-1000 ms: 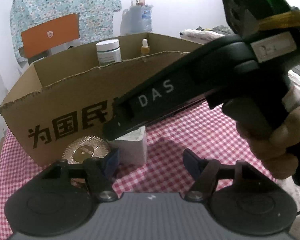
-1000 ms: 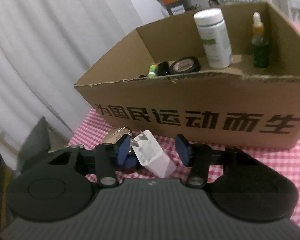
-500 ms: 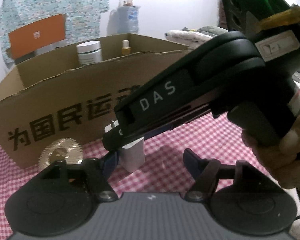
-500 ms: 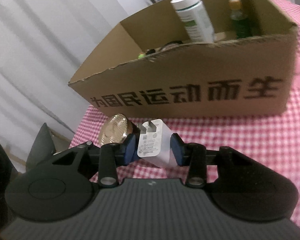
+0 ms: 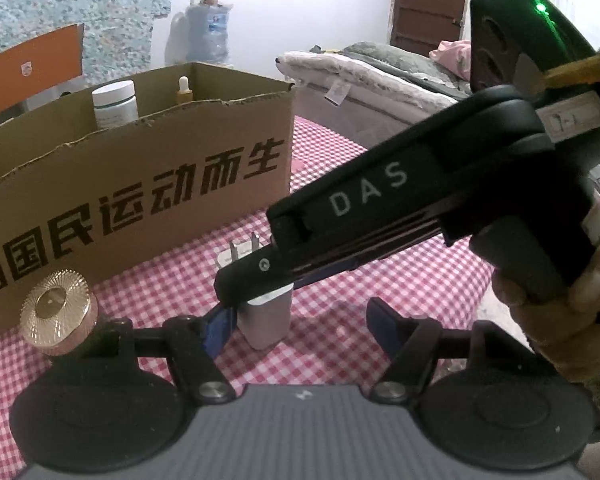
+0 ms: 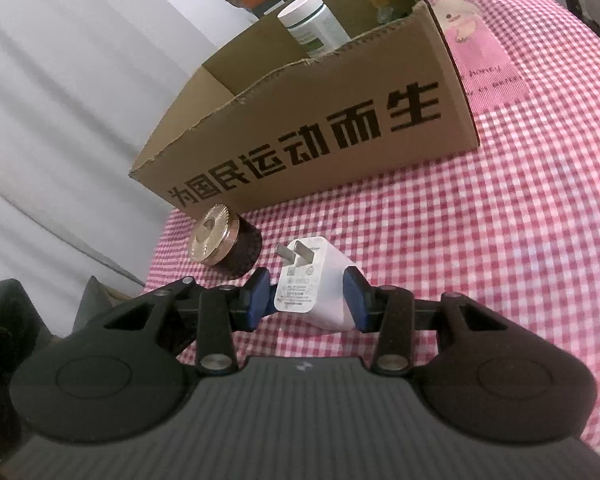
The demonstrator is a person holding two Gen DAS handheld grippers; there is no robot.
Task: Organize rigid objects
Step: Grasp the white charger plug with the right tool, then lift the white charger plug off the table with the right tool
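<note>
Left of your right gripper [image 6: 307, 298] fingers lies a gold-capped jar [image 6: 224, 242] on its side. Between those fingers sits the white charger plug [image 6: 312, 280], clenched by both pads, prongs toward the cardboard box [image 6: 300, 128]. Your left gripper [image 5: 298, 322] fingers stand apart, released, over the checkered tabletop [image 5: 400, 280].

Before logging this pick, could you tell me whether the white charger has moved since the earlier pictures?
Yes. The white charger has come away from the cardboard box, gripped by the right gripper.
</note>
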